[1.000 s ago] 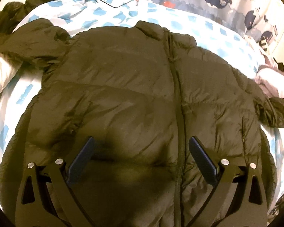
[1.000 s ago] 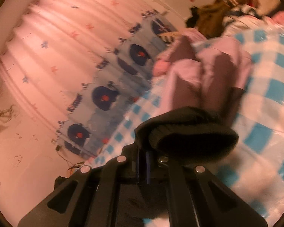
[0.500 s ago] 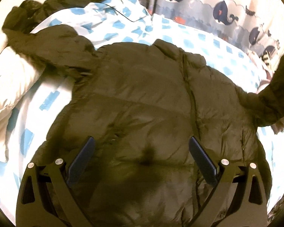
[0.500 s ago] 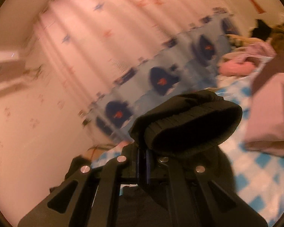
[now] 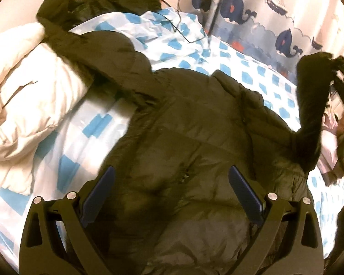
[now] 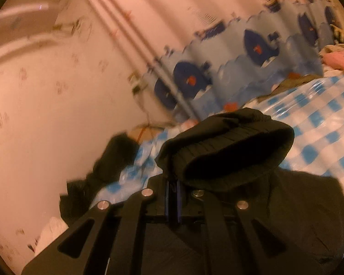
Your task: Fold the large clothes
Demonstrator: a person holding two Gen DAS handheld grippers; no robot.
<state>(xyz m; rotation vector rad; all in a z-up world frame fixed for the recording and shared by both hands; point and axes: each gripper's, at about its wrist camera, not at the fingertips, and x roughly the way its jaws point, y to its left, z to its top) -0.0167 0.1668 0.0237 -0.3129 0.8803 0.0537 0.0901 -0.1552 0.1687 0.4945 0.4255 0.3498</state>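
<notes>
- Bed with a blue-and-white checked sheet (image 5: 247,78), whale-print curtain (image 5: 263,23) at 1 o'clock.
- Dark puffy zip-up jacket (image 5: 183,160) lies flat, nothing folded yet.
- Right hand-held gripper (image 6: 172,197) is clenched on the ribbed sleeve cuff (image 6: 229,151), lifted at 3 o'clock.
- Left hand-held gripper (image 5: 172,194) is released over the hem.

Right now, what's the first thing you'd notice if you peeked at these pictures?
A big dark puffy jacket spread across the blue-and-white checked bedsheet fills the left camera's view. On the right, the right gripper pinches the jacket's ribbed sleeve cuff up in the air. Behind the bed hangs a curtain with navy whales.
</notes>
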